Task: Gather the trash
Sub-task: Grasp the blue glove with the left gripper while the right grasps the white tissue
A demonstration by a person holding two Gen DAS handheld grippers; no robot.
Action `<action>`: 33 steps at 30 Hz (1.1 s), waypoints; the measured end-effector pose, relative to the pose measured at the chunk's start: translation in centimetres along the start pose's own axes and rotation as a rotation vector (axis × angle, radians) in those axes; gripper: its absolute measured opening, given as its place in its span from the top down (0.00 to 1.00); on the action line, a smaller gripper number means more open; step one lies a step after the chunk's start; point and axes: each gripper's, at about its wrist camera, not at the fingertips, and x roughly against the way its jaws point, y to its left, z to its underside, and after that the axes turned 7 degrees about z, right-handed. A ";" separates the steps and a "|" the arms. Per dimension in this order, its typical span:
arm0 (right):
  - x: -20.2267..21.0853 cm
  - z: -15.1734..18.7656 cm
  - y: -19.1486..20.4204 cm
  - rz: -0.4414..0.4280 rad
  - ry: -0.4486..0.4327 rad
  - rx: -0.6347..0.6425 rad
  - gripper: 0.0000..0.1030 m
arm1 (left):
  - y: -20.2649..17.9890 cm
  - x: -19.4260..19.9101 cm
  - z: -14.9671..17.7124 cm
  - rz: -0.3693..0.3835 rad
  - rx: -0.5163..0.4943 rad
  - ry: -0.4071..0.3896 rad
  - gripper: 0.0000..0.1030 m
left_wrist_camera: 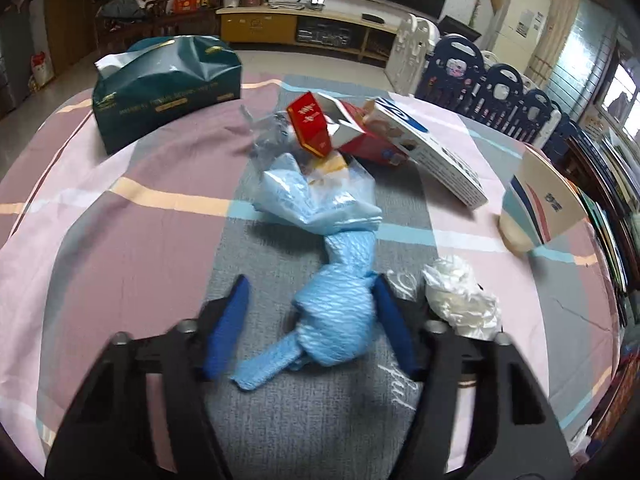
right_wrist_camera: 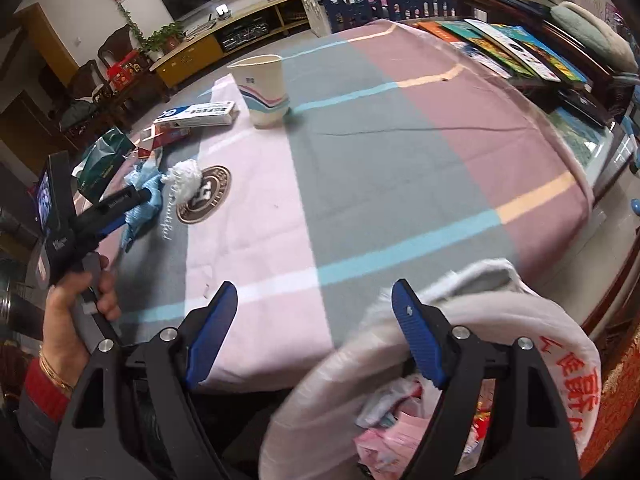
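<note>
Left gripper over table, jaws partly open, knotted light-blue plastic bag sitting between blue pads; right pad touching it, left pad clear, no real squeeze. Crumpled white plastic wad just right of right finger. Right gripper open wide, nothing between pads; white plastic trash bag draped over its right finger, mouth gaping, wrappers inside.
</note>
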 end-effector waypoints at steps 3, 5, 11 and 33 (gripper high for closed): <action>-0.9 -1.4 2.6 -0.020 -0.021 0.040 0.24 | -0.6 0.7 0.3 -0.001 -0.040 -0.011 0.75; -1.6 -2.7 4.7 -0.029 -0.046 0.084 0.24 | 0.1 2.0 0.7 -0.005 0.005 -0.025 0.78; -5.9 -7.2 12.3 -0.031 -0.061 0.233 0.24 | 4.9 8.5 3.5 0.018 0.244 -0.101 0.78; -4.1 -4.5 13.9 -0.005 -0.046 0.411 0.76 | 5.8 11.5 6.8 -0.012 0.218 -0.119 0.78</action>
